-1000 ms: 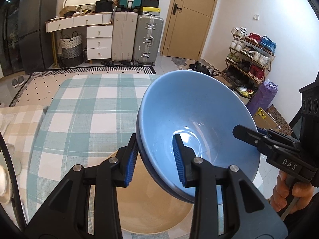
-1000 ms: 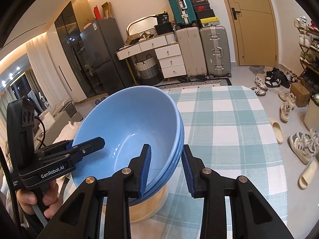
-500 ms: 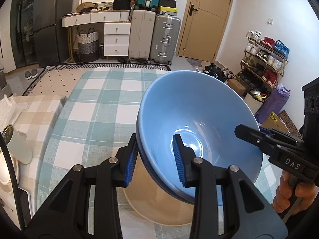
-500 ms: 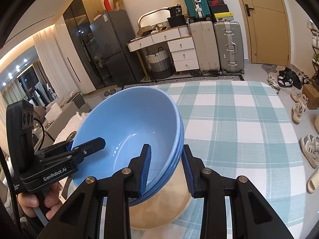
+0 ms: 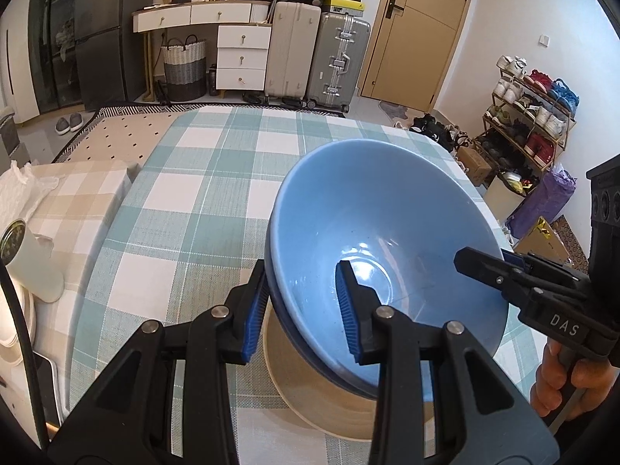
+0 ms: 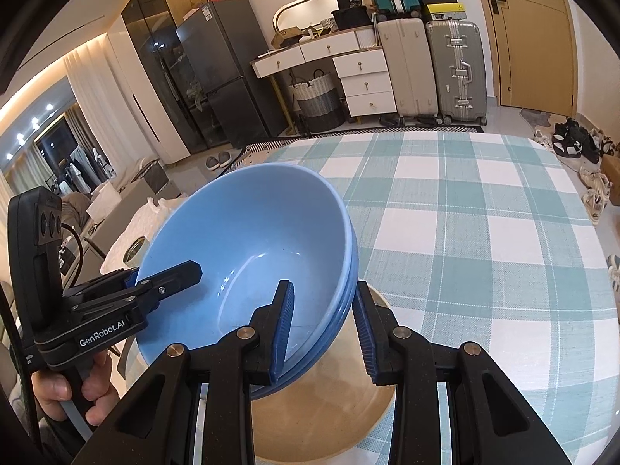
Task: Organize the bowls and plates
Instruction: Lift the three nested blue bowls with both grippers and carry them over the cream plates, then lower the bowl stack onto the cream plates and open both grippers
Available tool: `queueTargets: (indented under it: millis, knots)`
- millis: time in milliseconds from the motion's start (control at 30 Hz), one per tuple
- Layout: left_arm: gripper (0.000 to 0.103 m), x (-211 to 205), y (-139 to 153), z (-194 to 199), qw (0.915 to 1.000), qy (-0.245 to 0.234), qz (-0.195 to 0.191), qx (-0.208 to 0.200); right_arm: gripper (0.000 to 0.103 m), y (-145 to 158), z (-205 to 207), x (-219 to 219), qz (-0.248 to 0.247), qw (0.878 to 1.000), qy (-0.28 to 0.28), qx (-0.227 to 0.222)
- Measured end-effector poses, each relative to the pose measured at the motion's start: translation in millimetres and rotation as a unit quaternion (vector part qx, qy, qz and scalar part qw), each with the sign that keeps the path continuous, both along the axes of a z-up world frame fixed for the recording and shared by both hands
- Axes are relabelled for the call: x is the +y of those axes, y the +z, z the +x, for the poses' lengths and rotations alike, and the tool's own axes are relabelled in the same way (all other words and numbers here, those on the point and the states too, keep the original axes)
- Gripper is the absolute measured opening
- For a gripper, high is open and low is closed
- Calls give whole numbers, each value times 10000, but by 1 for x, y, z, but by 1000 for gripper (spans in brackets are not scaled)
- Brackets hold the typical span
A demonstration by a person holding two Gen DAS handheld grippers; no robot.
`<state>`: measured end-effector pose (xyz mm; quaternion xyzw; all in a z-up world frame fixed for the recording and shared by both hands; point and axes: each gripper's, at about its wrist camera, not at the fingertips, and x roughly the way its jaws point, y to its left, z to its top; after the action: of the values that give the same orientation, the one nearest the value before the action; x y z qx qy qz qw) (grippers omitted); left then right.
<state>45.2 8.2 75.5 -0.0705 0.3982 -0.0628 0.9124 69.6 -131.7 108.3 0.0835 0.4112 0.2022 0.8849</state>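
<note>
1. I am holding a stack of nested blue bowls [image 5: 381,240] in the air between my two grippers, one on each side of the rim. The rim shows layered edges, so there are at least two bowls, perhaps three; I cannot count them surely.
2. My left gripper [image 5: 302,310] pinches the near left part of the rim, one blue pad inside the top bowl and one outside the stack.
3. My right gripper [image 6: 323,327] pinches the opposite side the same way, one pad inside, one outside.
4. The stack hangs tilted just above a beige plate [image 5: 329,403] lying on the green-and-white checked tablecloth [image 5: 193,201]. I cannot tell whether the lowest bowl touches the plate yet.
5. I judge the step in hand to be setting the bowls down onto that plate.
6. The next move calls for levelling the stack, centring it over the plate, and lowering both hands evenly. Only once it rests steady should I spread both pairs of jaws together.
</note>
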Motion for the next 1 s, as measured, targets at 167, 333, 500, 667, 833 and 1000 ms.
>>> queueTargets:
  millis: [167, 333, 500, 667, 833, 1000]
  knots:
    - [30, -1, -16, 11, 9999, 14, 0, 136, 32, -11, 7, 0, -24, 9999, 13, 118]
    - [30, -3, -29, 21, 9997, -21, -12, 247, 32, -18, 12, -2, -52, 9998, -18, 208]
    - [31, -7, -35, 29, 9996, -63, -13, 286, 32, -21, 15, -6, -43, 9997, -58, 255]
    - [31, -9, -36, 32, 9996, -95, 36, 268, 33, -22, 17, -8, -47, 9996, -80, 260]
    - [33, -10, -38, 39, 9995, -129, 22, 277, 33, -22, 16, -7, -91, 9997, -54, 232]
    - [40, -8, -37, 38, 9996, -133, 0, 255, 37, -21, 17, -5, -124, 9997, -44, 210]
